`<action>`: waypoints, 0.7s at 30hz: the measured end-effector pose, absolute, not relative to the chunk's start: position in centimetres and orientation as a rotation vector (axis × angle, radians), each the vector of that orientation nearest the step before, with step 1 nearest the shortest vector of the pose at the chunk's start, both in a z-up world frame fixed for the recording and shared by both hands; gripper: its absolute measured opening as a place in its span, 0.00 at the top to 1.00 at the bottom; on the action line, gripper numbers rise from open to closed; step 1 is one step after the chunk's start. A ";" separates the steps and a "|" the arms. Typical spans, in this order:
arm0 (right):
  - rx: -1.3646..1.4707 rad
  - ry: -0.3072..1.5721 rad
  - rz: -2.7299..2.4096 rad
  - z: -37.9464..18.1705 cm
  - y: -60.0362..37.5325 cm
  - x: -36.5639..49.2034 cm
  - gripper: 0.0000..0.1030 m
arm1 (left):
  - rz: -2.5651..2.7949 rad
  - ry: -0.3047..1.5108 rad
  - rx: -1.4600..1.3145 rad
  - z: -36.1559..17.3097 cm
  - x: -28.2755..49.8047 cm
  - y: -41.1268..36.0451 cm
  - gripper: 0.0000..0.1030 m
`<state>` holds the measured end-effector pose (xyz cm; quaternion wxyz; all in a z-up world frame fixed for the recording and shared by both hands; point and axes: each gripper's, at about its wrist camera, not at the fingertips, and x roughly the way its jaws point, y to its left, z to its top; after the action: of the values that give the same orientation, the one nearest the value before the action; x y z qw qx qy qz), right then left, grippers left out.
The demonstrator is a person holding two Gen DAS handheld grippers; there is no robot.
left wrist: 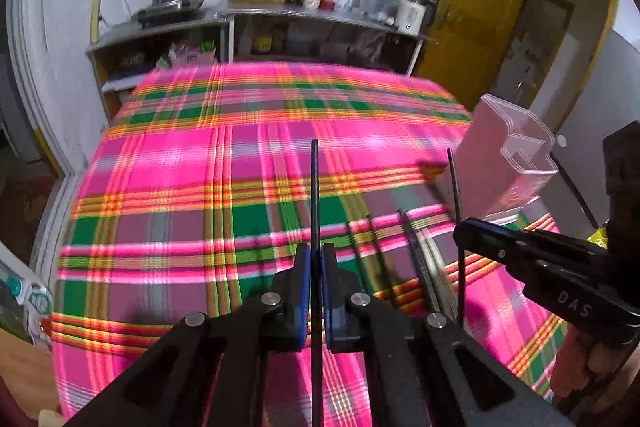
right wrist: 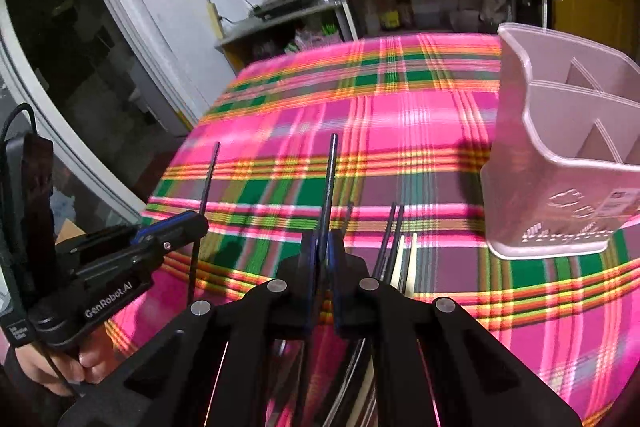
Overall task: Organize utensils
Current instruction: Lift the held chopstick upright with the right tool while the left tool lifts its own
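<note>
**Black chopsticks up, pink holder off to the right**

Black and thin, one chopstick (left wrist: 314,211) stands pinched in the left tongs (left wrist: 314,291), its long axis running up the middle of the left wrist view, tip toward the top. The right tongs (right wrist: 323,267) clamp a second chopstick (right wrist: 329,187) the same way, nearly upright in the centre of the right wrist view. Both tongs are narrowed right down onto their sticks, blue pads pressing each side.

The pink holder (right wrist: 560,163) with its divided compartments stands on the plaid-covered desk (right wrist: 360,131) at the right edge of the right wrist view, and at the far right of the left wrist view too. So it lies to the right of both tongs, nearer the right hand's pair; the left pair would have to cross further.

More chopsticks (right wrist: 394,247), dark and pale, lie on the cloth just right of the right tongs, pointing away up the frame. Which compartment suits the sticks I cannot tell.
</note>
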<state>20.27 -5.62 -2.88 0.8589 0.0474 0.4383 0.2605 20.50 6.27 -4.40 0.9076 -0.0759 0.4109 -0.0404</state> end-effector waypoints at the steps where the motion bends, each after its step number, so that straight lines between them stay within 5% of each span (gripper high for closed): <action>1: 0.104 0.908 0.551 -2.3 -5.8 19.9 0.94 | -0.090 0.833 -0.155 -3.6 20.1 6.2 0.95; 21: 0.140 0.732 0.527 5.0 -10.4 15.8 0.95 | -0.216 0.712 -0.171 4.5 17.5 3.5 0.95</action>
<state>15.80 -10.36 4.99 0.8977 0.0677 0.3535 0.2543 17.53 3.53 4.47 0.9280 -0.0835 0.3476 -0.1052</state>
